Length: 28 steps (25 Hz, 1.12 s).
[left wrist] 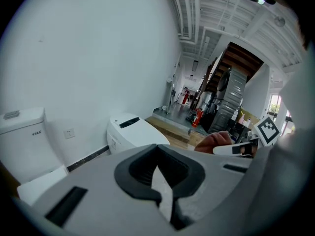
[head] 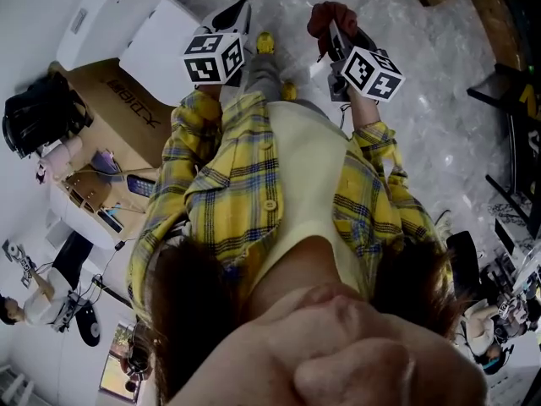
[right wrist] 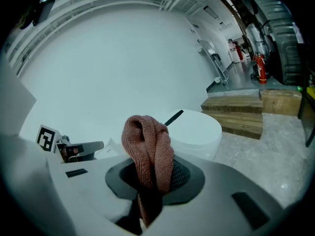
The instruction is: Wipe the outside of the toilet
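A white toilet [right wrist: 194, 132] with a closed lid stands by the wall ahead of my right gripper [right wrist: 147, 200], which is shut on a reddish-brown cloth [right wrist: 147, 151]; the cloth stands up in a fold above the jaws. The left gripper view shows the same toilet [left wrist: 130, 132] to the left of centre. My left gripper [left wrist: 165, 200] is shut with nothing in it. In the head view both grippers, left [head: 226, 25] and right [head: 340, 36], are held out in front of the person's chest, apart from the toilet.
A second toilet with a tank [left wrist: 22, 136] stands at the left against the white wall. Wooden steps [right wrist: 246, 112] lie past the toilet, with red fire extinguishers [right wrist: 260, 68] farther down the corridor. An open cardboard box [head: 118, 108] sits on the floor at the person's left.
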{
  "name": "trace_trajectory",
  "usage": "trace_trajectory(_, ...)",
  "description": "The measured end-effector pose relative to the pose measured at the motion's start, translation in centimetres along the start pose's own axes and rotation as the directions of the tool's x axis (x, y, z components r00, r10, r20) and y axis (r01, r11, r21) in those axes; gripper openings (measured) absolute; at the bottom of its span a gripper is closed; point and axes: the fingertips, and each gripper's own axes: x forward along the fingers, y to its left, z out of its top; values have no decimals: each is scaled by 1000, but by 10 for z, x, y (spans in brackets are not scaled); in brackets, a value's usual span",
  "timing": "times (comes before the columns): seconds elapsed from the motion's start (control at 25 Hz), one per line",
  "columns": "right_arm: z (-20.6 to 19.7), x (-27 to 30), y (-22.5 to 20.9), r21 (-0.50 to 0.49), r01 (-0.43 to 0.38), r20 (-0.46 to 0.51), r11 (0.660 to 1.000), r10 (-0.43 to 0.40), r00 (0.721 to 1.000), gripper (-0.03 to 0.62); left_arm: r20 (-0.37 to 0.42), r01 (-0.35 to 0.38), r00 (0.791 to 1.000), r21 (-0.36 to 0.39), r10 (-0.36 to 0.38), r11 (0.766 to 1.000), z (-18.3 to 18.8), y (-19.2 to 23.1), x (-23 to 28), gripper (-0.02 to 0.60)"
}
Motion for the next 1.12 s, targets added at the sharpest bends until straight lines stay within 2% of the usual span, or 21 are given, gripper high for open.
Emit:
trace_trajectory(0.28,29,57,5,-15,1,-35,1000,-2,999,83,14,-7,1000,-28,7,1000,33,41,37,8)
trace_trajectory(0.6,64,136,33,-51,-30,-77,998,26,997,82,29,-45,998,-62,47,997,72,110,64,8)
trace_trajectory(0.76,75,165,41,-63,-34,-101,997,28,994,82,20,-59,998,-80,60,995,79,136,73,8)
trace_trajectory(1.12,83,225,57,-95,-50,-147,994,35,989,82,-12,-90,996,-113,89,990,70,184,82,8)
